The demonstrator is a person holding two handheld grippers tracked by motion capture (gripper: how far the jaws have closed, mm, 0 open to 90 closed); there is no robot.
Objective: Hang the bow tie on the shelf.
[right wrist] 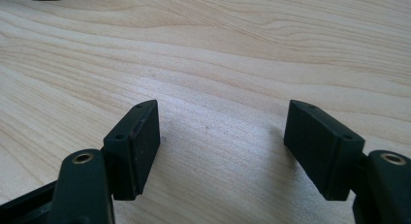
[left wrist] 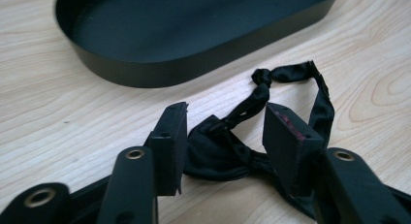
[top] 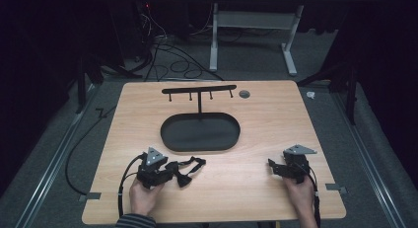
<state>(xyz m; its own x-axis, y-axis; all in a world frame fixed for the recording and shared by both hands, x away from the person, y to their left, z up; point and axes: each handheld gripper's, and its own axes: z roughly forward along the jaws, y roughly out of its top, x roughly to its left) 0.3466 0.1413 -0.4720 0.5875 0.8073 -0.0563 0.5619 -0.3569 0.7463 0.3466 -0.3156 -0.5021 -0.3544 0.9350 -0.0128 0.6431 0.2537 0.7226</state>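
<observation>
Black bow tie (left wrist: 228,146) lies flat on the wooden worktop (top: 266,114), near the front edge on the left side, just in front of the black oval tray (top: 170,134) and apart from it. Its knotted strap loops out toward the tray side; the bow part sits nearest the left gripper (top: 175,172).

In the left gripper view the bow is between the two jaws, jaws about half spread. One pad looks to be at the fabric edge, the other stands clear of it, so the pads are not pressing on it; gripper not closed on the tie. Gripper sits low, angled across the worktop toward the tray.

Left hand (top: 144,196) comes in from the bottom edge, cable trailing off the worktop at the left.

Right gripper (top: 277,170) is well apart from the tie, at the right front of the worktop, held by the right hand (top: 301,193). In the right gripper view its jaws are spread wide, with bare wood between them.

Behind the tray, rising from its back part: a black T-shaped stand (top: 199,92) with small hooks hanging from its bar. A round grey grommet (top: 244,94) sits in the worktop right of the bar.
</observation>
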